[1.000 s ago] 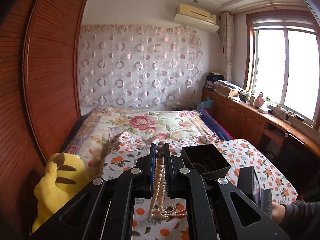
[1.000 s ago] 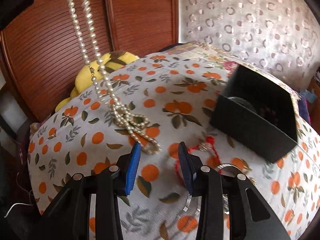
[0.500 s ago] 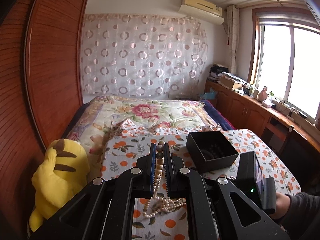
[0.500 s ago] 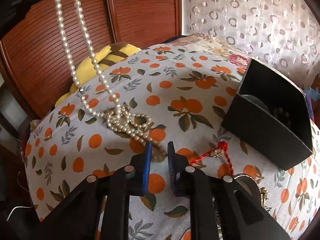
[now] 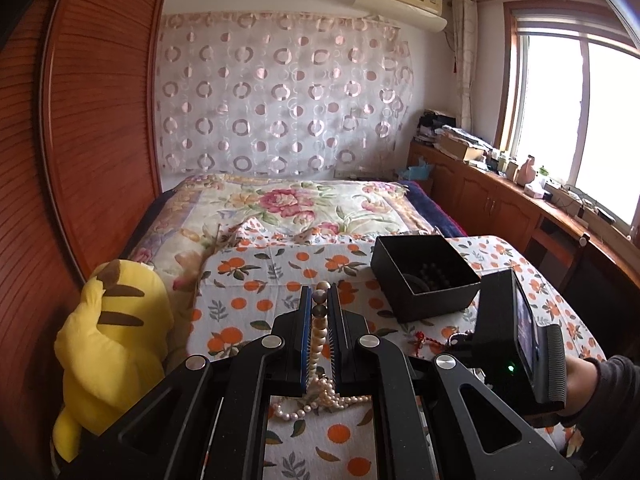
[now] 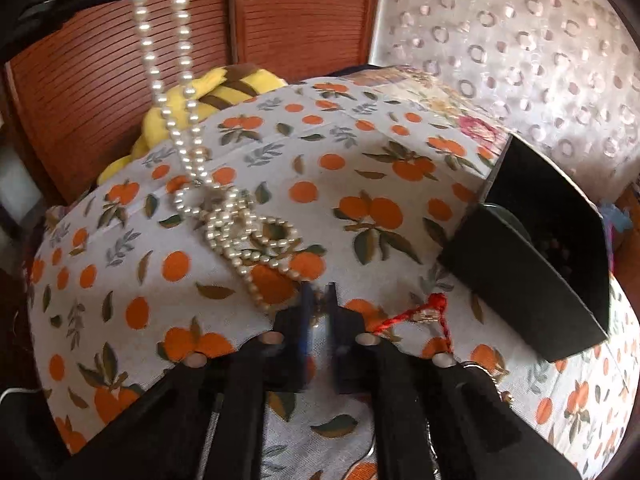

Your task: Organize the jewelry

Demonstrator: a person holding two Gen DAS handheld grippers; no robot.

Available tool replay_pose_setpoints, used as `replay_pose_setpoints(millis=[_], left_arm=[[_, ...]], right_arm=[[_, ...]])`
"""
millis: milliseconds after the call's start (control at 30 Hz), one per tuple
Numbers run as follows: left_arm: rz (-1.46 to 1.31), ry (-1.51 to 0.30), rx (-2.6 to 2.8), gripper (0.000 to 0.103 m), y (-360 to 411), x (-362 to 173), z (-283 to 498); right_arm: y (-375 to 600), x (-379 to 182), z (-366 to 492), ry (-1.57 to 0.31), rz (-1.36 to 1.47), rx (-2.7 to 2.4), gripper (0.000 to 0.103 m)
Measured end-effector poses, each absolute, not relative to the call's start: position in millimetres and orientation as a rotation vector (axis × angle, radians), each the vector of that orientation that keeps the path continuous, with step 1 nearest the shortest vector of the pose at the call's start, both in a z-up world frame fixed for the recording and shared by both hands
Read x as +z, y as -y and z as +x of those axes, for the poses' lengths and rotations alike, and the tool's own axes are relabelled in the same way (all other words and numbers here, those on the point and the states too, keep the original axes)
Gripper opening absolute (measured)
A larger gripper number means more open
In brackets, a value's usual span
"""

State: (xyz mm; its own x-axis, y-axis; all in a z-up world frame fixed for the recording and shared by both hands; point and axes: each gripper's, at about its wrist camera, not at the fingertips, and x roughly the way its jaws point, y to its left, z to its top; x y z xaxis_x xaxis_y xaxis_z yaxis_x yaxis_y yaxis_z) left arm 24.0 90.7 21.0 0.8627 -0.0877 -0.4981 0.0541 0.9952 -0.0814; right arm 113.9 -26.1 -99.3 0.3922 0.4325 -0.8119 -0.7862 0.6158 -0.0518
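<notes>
L tongs (image 5: 321, 294) clenched on pearl necklace (image 6: 224, 216): two strands hang from them, rest of it piled in loops on orange-print cloth (image 6: 340, 168) w/ one strand trailing toward the R tongs. R tongs (image 6: 318, 292) closed down at near end of that strand; pads look to pinch the last beads, frame blurred there. Black box (image 6: 520, 276) open, to the right on cloth, apart from pearls. Red cord piece (image 6: 428, 312) just beside R tongs. Yellow plush (image 5: 108, 340) at cloth's left edge.

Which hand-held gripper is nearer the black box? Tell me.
Right. The right hand-held gripper sits low on the cloth just beside the black box; the left hand-held gripper holds the pearls farther off.
</notes>
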Motion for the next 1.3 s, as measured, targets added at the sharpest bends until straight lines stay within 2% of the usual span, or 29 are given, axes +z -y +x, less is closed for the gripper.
replay_pose_setpoints(millis=[500,1300], left_arm=[[-0.111,-0.459,0.022,0.007,-107.3,42.2,36.2],[-0.047,-0.397,-0.181,0.007,-24.2,103.0,95.2]], right_arm=[[131.2,10.0,121.8,-0.61,-0.287,0.671,0.006],[184.5,124.2,153.0,-0.413,-0.222,0.624,0.006]])
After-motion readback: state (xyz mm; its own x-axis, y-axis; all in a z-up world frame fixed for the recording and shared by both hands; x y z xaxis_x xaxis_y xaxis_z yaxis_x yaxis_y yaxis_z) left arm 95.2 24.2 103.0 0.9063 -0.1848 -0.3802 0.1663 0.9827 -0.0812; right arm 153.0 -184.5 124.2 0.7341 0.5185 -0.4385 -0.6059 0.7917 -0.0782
